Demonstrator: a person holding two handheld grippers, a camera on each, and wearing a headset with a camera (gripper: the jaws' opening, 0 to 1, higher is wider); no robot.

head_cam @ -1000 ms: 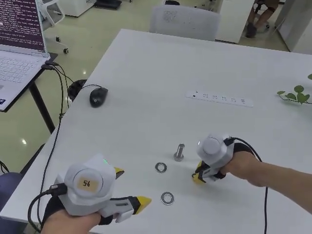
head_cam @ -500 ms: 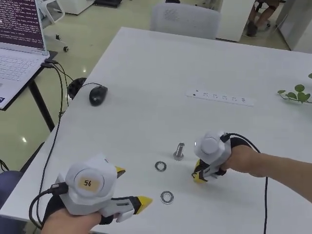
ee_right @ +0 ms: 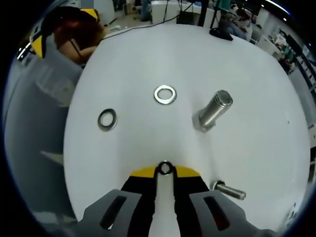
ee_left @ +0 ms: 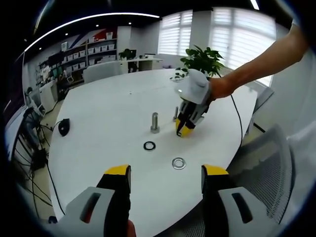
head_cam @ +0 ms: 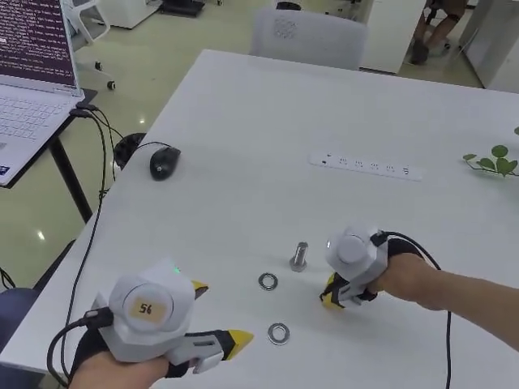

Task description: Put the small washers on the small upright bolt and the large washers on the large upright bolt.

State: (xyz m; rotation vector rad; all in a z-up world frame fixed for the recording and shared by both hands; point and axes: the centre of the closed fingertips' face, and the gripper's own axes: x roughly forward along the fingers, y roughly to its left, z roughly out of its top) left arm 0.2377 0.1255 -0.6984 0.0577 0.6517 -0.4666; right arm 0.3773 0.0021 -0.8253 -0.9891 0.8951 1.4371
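One washer (ee_right: 165, 167) pinched in right tool (ee_right: 165, 175), small bolt (ee_right: 228, 190) beside

I note a white table (head_cam: 268, 113), a grey chair (head_cam: 308, 36) at its far edge, an open laptop (head_cam: 24, 105) on a side stand, glossy pale floor (head_cam: 138, 73). Bright windows (ee_left: 237, 34) with blinds; wall shelving (ee_left: 74, 55).

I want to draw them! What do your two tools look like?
The left tool and right tool are rounded white shells with yellow-tipped black jaws and black cables. The left one bears a tan sticker marked 56 and a green light.
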